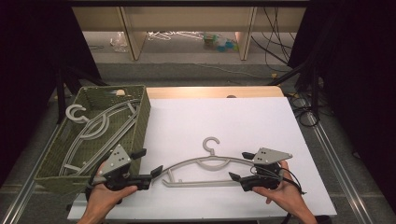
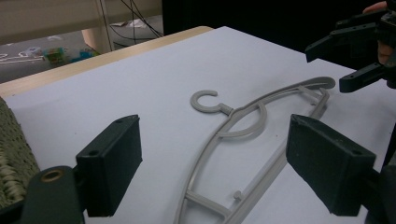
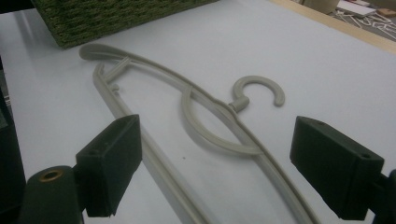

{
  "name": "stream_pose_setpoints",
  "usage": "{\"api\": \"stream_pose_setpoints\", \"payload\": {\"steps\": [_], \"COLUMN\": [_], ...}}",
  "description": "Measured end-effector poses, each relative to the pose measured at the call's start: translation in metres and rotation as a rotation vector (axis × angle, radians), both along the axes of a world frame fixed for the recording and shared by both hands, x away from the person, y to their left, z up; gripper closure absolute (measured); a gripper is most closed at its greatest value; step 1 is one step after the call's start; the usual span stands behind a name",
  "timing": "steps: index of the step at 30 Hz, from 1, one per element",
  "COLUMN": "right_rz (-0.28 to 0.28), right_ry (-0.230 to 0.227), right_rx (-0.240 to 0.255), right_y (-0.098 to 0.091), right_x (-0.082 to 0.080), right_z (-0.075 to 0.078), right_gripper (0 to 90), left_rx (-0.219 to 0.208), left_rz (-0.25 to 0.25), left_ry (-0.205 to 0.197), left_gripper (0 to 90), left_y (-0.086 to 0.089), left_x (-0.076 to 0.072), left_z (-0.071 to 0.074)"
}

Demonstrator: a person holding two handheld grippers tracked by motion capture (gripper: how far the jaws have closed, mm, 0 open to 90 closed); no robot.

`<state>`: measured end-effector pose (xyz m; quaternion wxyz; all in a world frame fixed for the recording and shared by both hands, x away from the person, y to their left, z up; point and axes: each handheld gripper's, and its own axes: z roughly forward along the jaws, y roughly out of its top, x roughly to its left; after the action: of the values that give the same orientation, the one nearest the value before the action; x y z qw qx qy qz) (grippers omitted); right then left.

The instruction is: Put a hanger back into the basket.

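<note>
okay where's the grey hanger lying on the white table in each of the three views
High view: the grey hanger lies low at centre on the white table, between the left gripper and right gripper.
Left gripper view: it runs from bottom centre to upper right.
Right gripper view: it runs from upper left to bottom right.
Shared landmark: its hook.

Grey floor, pale wooden shelf legs, black curtains both sides, trailing cables

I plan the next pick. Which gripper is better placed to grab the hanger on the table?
Neither clearly: left gripper and right gripper each face one end of the hanger, jaws open. Probably both together.
</note>
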<state>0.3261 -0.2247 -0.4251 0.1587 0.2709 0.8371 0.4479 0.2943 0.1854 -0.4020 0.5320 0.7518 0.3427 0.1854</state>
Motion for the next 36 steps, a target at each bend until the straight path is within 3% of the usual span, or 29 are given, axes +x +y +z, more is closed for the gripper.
{"api": "stream_pose_setpoints", "payload": {"steps": [12, 16, 21, 31, 32, 34, 36], "right_rz": [0.0, -0.017, -0.035, -0.019, -0.005, -0.002, -0.017], "right_ry": [0.007, 0.011, 0.038, 0.103, 0.134, 0.141, 0.202], "right_rx": [-0.024, -0.04, -0.07, -0.21, -0.239, -0.261, -0.297], "right_y": [-0.003, -0.007, -0.01, -0.008, -0.007, -0.005, -0.002], "right_x": [0.004, 0.01, 0.022, 0.054, 0.058, 0.068, 0.071], "right_z": [-0.002, -0.005, -0.009, -0.025, -0.025, -0.032, -0.035], "right_gripper": [18.6, 18.7, 19.5, 27.5, 29.0, 31.8, 33.8], "left_rx": [0.065, 0.053, 0.038, 0.042, 0.04, 0.039, 0.04], "left_rz": [-0.046, -0.065, -0.047, -0.064, -0.064, -0.065, -0.069], "left_ry": [-0.005, 0.009, 0.023, 0.035, 0.036, 0.037, 0.037], "left_gripper": [16.6, 16.6, 16.3, 16.5, 16.5, 16.6, 16.8], "left_y": [-0.015, -0.016, -0.015, -0.016, -0.016, -0.016, -0.016], "left_x": [-0.009, -0.01, -0.009, -0.008, -0.008, -0.008, -0.008], "left_z": [-0.019, -0.023, -0.025, -0.027, -0.027, -0.027, -0.026]}}
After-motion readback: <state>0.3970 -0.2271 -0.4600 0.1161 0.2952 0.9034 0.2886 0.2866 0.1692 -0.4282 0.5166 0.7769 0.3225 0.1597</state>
